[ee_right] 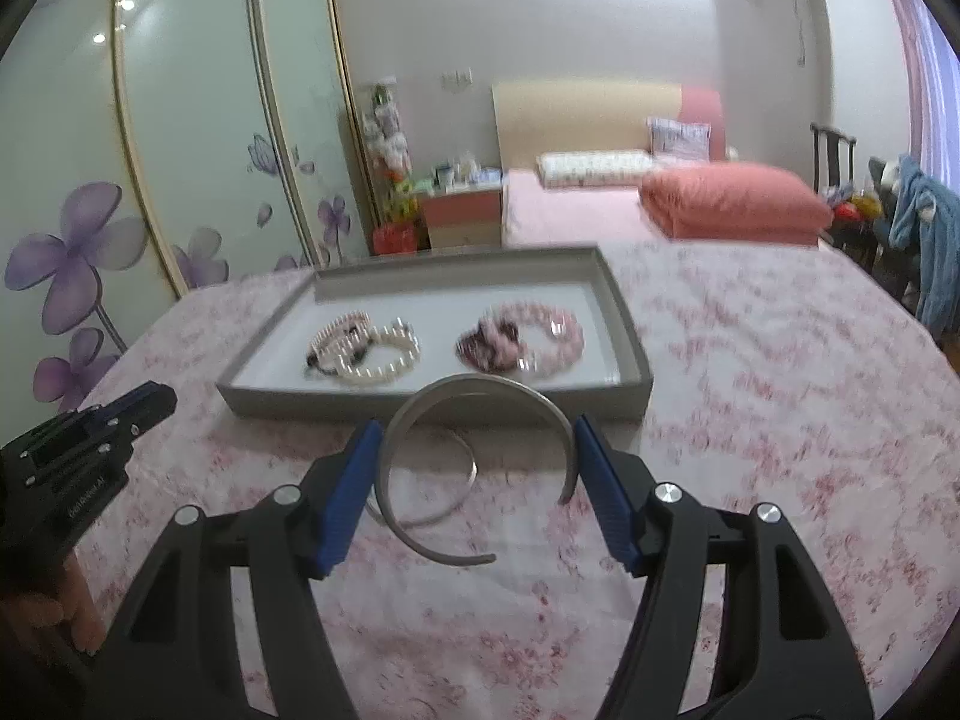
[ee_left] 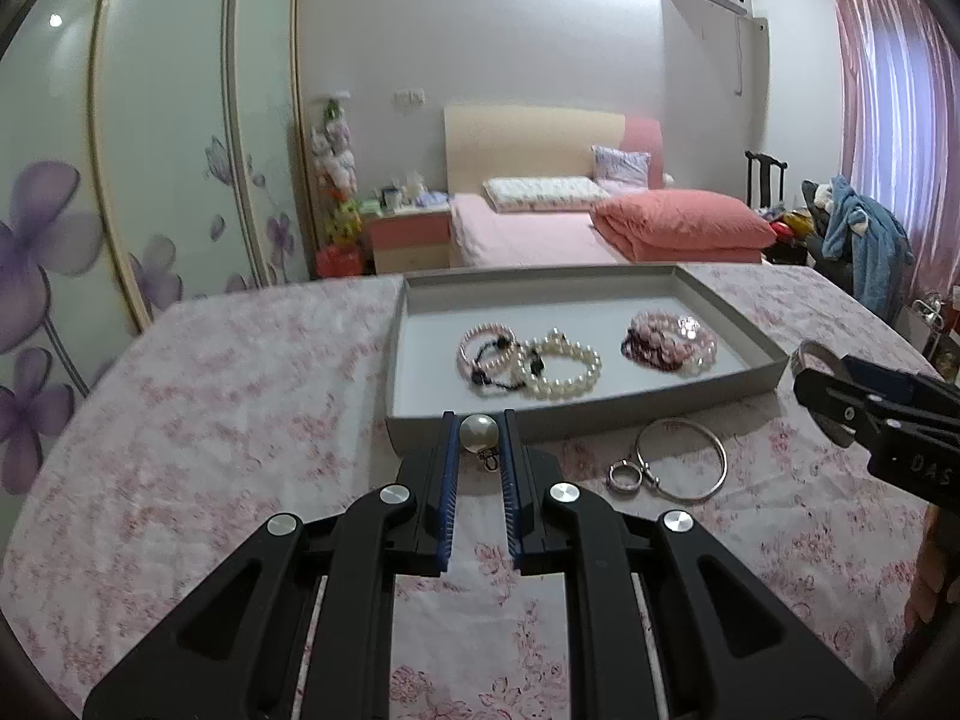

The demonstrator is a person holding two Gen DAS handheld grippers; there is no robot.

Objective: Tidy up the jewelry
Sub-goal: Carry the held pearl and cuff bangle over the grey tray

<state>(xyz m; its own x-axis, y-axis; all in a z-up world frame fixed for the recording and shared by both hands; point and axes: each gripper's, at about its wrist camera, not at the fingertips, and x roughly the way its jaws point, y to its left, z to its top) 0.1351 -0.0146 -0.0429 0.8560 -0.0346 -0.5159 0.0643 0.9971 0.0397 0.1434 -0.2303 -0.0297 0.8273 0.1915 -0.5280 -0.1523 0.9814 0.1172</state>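
Observation:
A grey tray [ee_left: 576, 414] on the floral tablecloth holds pearl bracelets [ee_left: 564, 363] and pink bead bracelets [ee_left: 672, 339]. My left gripper [ee_left: 478, 435] is shut on a pearl pendant [ee_left: 478, 433] with a small clasp, just in front of the tray's near wall. My right gripper [ee_right: 477, 453] is shut on a silver cuff bangle [ee_right: 474, 414], held above the table before the tray [ee_right: 432, 399]. The right gripper also shows in the left wrist view [ee_left: 822, 384]. A thin silver bangle [ee_left: 684, 459] and a ring [ee_left: 624, 476] lie on the cloth.
The table carries a pink floral cloth [ee_left: 210, 420]. Behind it stand a bed with a red quilt [ee_left: 678, 228], a wardrobe with flower doors [ee_left: 150, 180] on the left, and a chair with clothes [ee_left: 858, 234] at the right.

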